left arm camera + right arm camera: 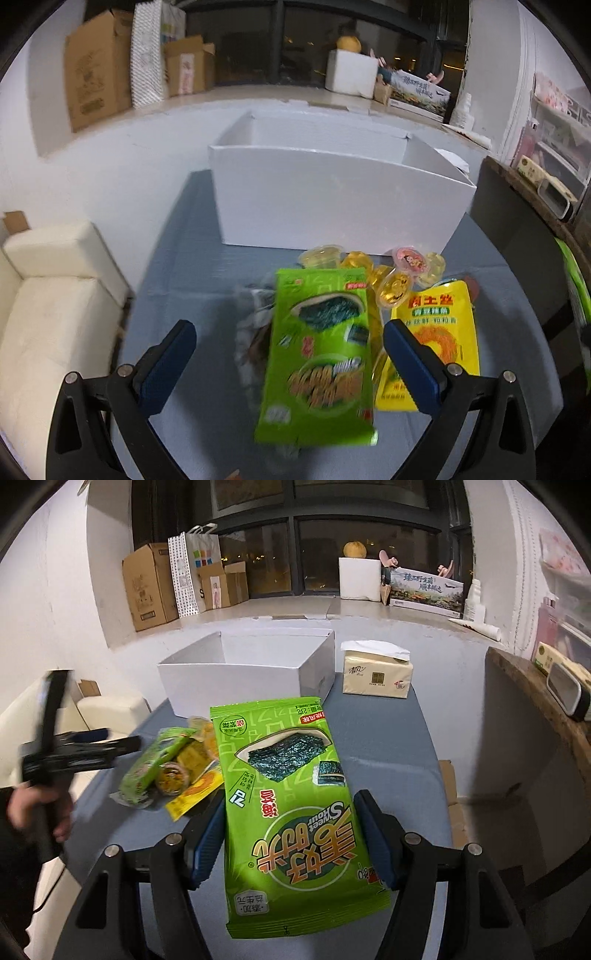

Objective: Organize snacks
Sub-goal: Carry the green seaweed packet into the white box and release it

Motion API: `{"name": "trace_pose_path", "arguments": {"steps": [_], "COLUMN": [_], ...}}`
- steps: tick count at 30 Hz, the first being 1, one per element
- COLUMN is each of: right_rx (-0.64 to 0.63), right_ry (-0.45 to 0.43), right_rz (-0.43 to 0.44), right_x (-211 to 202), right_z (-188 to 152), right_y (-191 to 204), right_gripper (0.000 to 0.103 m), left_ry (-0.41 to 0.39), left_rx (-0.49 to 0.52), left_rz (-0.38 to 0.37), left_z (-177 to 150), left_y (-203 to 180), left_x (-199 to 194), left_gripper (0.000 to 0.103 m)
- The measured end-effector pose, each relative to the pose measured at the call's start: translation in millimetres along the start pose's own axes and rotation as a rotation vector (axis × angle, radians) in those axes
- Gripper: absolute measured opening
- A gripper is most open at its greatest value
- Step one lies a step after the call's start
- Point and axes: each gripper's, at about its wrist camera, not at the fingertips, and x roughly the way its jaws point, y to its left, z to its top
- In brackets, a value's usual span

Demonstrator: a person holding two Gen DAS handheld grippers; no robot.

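In the right wrist view my right gripper (290, 812) is shut on a green seaweed snack packet (291, 812), held by its sides above the grey table (388, 746). In the left wrist view my left gripper (290, 334) is open above a second green seaweed packet (319, 354), which lies on a pile with a yellow pouch (436, 332) and several jelly cups (395, 288). An open white box (332, 195) stands behind the pile. The right wrist view shows the pile (173, 771), the box (251, 672) and the left gripper (110, 738) at the left.
A tissue pack (376, 672) sits right of the box. A cream sofa (55, 306) is left of the table. A dark shelf (524, 229) with a white device stands at the right. Cardboard boxes (147, 587) line the window ledge.
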Motion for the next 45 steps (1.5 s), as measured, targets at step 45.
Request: {"name": "trace_pose_path", "arguments": {"steps": [45], "right_rx": [0.048], "right_ry": [0.024], "right_rz": [-0.133], "right_x": [183.0], "right_z": [209.5], "right_y": [15.9], "right_gripper": [0.097], "left_ry": [-0.098], "left_rx": [0.068], "left_rz": [0.022], "left_z": [241.9], "left_y": [-16.6], "left_x": [62.3], "left_gripper": [0.092]}}
